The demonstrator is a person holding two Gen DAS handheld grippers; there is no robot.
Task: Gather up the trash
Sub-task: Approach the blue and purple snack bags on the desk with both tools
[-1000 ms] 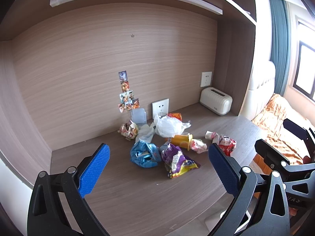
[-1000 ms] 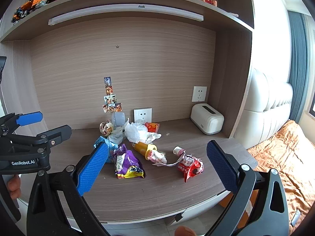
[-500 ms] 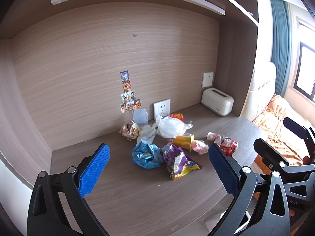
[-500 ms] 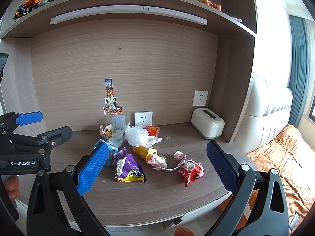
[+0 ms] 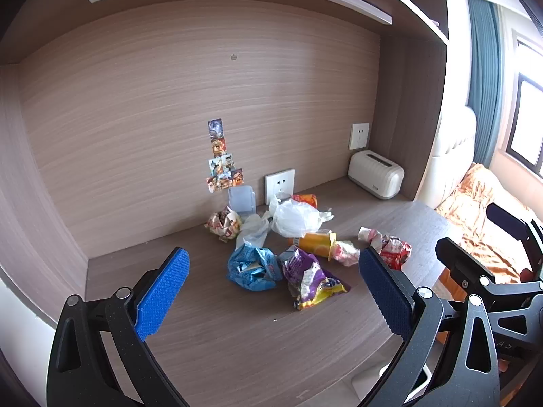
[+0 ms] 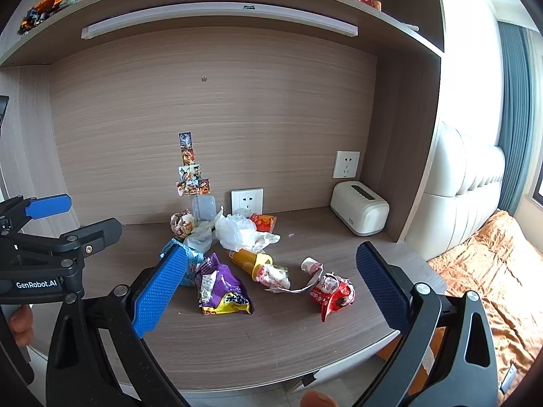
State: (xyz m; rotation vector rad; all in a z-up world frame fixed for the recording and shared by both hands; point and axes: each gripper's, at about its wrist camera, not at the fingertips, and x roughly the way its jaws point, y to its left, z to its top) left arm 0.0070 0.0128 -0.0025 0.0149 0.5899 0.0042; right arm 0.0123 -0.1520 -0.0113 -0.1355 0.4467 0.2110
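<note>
— which step is this?
— the approach only. left gripper (image 5: 273, 291) and right gripper (image 6: 271, 285) are both spread and hold nothing; the trash (image 6: 224, 285) lies heaped on the desk (image 6: 288, 346).
— and next?
— probably go down and pinch the purple wrapper (image 5: 310, 279).

Crumpled wrappers (image 6: 224, 288) clustered on desk (image 6: 271, 339)

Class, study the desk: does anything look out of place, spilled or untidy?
Yes. Crumpled wrappers litter the desk: a purple snack bag, a red wrapper, a blue bag, a white plastic bag and an orange bottle on its side. The toaster stands neatly.
</note>
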